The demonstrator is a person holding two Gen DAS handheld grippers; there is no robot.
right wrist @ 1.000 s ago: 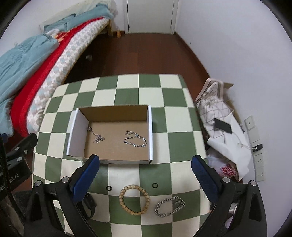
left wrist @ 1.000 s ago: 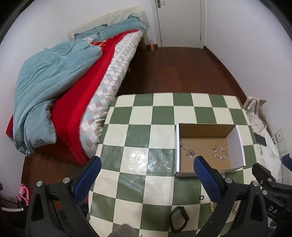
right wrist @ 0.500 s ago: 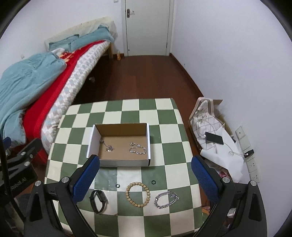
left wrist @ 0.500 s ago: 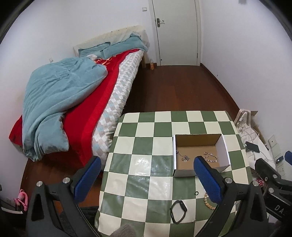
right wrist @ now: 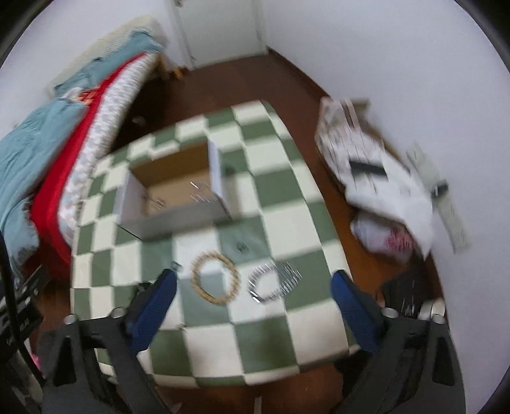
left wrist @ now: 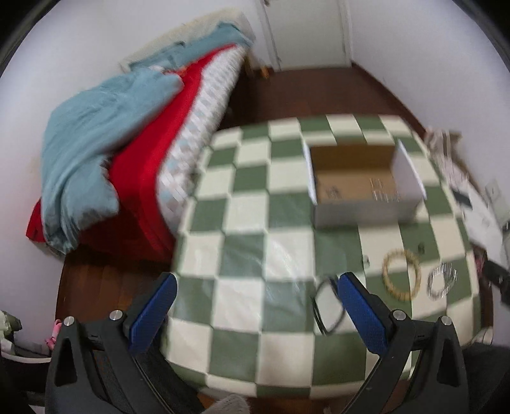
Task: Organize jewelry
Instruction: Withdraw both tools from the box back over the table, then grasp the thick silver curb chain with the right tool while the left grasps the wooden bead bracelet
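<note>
An open cardboard box [left wrist: 363, 203] [right wrist: 178, 213] stands on the green-and-white checkered table [left wrist: 255, 254] [right wrist: 280, 203], with two silver chains inside it. In front of it lie a wooden bead bracelet [left wrist: 401, 277] [right wrist: 215, 277], a silver chain bracelet [left wrist: 441, 281] [right wrist: 274, 280], a black band [left wrist: 328, 305] and small dark rings. My left gripper [left wrist: 255, 305] is open and empty above the table's near left part. My right gripper [right wrist: 251, 305] is open and empty above the two bracelets. Both views are motion-blurred.
A bed with a red cover and blue blanket [left wrist: 105, 153] [right wrist: 38, 153] stands left of the table. White bags and papers [right wrist: 382, 191] lie on the wooden floor at the right. A closed door [left wrist: 306, 28] is at the back.
Both grippers have pulled back and up from the box, then swung; the table's front edge and the loose bracelets have come into view. Both views are now blurred. Both grippers stayed open.
</note>
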